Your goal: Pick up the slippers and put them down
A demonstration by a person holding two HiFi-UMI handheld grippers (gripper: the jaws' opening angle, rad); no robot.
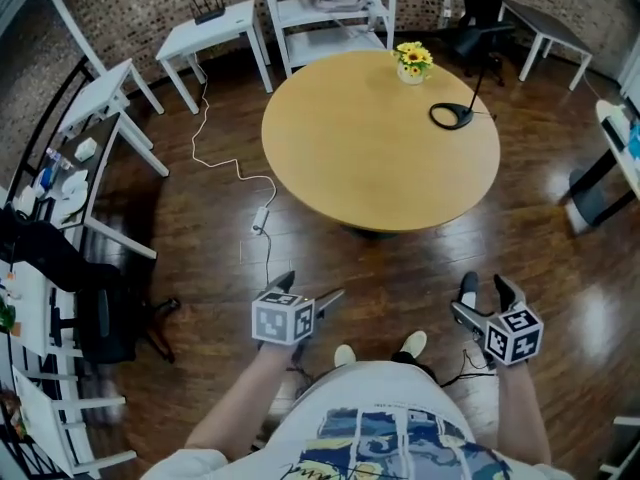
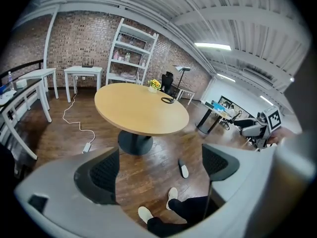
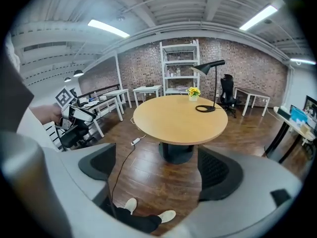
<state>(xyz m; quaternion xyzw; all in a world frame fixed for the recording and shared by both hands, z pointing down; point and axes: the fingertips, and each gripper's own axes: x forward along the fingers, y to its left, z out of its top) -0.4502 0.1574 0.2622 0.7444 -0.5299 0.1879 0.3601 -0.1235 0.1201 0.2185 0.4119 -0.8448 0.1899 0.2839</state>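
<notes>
One dark slipper with a pale insole (image 1: 468, 286) is all we are finding of the pair. In the head view it is lying flat on the dark wooden plank floor (image 1: 200, 258), just in front of the right gripper (image 1: 482, 298) and off to the right of our own pale shoes (image 1: 413, 343). We are holding the left gripper (image 1: 310, 290) at about the same height on the other side of our body. Neither gripper is touching the slipper.

In the left gripper view we are looking down between that gripper's jaws (image 2: 158, 167). They are standing wide apart with only floor between them, and the slipper (image 2: 183, 168) is resting there near the round light-wood table (image 2: 141, 110), just past our feet.

In the right gripper view, that gripper (image 3: 157, 170) is likewise gaping with nothing in it. Only floor and our shoes (image 3: 167, 215) are showing, and we are not seeing the slipper there at all.

We are judging that the task is not yet started: nothing is lifted, and picking up and setting down both remain. A second slipper is not showing in any view.
</notes>
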